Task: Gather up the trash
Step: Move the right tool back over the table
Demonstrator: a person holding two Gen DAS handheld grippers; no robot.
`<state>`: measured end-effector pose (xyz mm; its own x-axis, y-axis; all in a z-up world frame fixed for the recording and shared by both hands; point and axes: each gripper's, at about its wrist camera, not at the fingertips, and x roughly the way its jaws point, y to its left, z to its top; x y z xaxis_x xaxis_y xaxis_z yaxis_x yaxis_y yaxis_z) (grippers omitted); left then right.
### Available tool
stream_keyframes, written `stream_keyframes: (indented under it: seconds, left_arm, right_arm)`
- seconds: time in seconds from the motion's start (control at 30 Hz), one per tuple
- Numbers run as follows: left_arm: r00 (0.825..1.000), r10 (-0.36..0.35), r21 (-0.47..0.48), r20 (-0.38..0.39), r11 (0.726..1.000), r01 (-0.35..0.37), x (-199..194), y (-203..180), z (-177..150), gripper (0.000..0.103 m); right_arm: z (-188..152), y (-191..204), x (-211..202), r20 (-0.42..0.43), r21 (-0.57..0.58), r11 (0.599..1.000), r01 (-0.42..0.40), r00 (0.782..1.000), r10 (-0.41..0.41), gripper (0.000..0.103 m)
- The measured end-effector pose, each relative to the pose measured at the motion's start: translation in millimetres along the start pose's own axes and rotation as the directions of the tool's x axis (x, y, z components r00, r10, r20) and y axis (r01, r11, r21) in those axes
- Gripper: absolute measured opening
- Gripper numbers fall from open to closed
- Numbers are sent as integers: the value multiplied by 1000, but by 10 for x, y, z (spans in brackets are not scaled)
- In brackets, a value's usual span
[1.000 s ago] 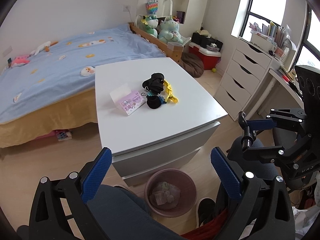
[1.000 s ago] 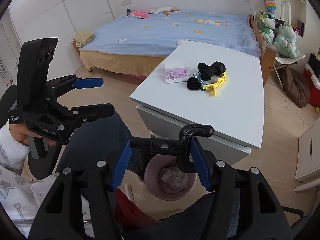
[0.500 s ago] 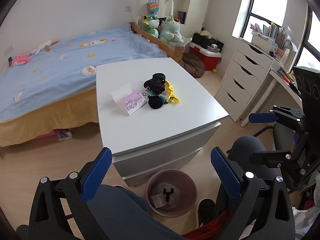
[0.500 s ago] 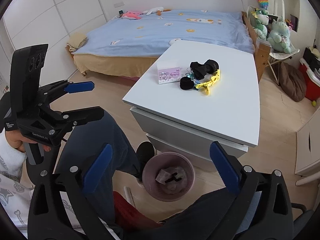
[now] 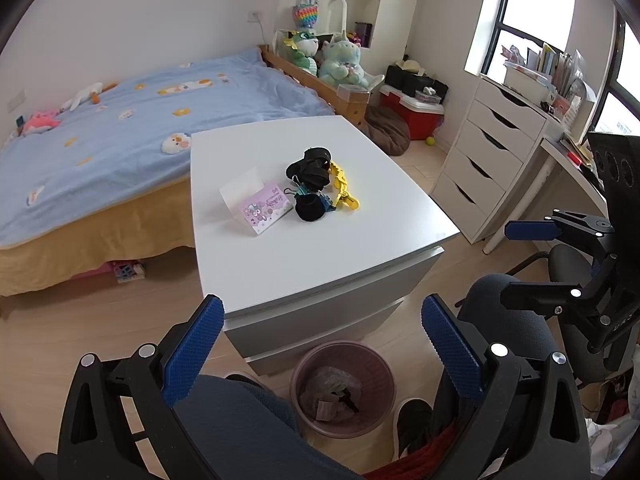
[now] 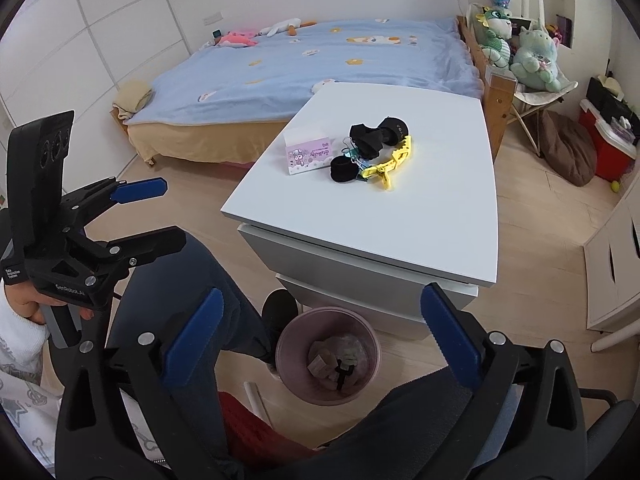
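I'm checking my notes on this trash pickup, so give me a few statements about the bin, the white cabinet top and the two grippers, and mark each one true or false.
1. The pink bin stands on the floor in front of the white cabinet. True.
2. The bin is empty. False: crumpled scraps and a small black piece lie inside.
3. The right gripper holds a black hook. False: its jaws stand wide with nothing between them.
4. A yellow clip lies on the cabinet top beside the black items. True.
5. The left gripper is shut. False: it is open.
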<state>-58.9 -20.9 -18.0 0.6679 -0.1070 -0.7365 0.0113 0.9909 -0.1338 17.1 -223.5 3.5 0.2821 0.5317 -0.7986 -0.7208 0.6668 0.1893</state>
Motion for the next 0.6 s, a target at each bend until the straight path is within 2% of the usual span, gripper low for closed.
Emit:
stream_keyframes:
  seconds: [0.27, 0.6]
  left_arm:
    - [1000, 3, 6, 17, 1000, -3, 65, 32, 130, 95]
    - [999, 8, 4, 54, 1000, -8, 93, 116, 327, 95]
  right_arm:
    - [199, -98, 7, 25, 21, 999, 30, 999, -31, 98]
    - [717, -383, 286, 6, 66, 994, 83, 996, -84, 98]
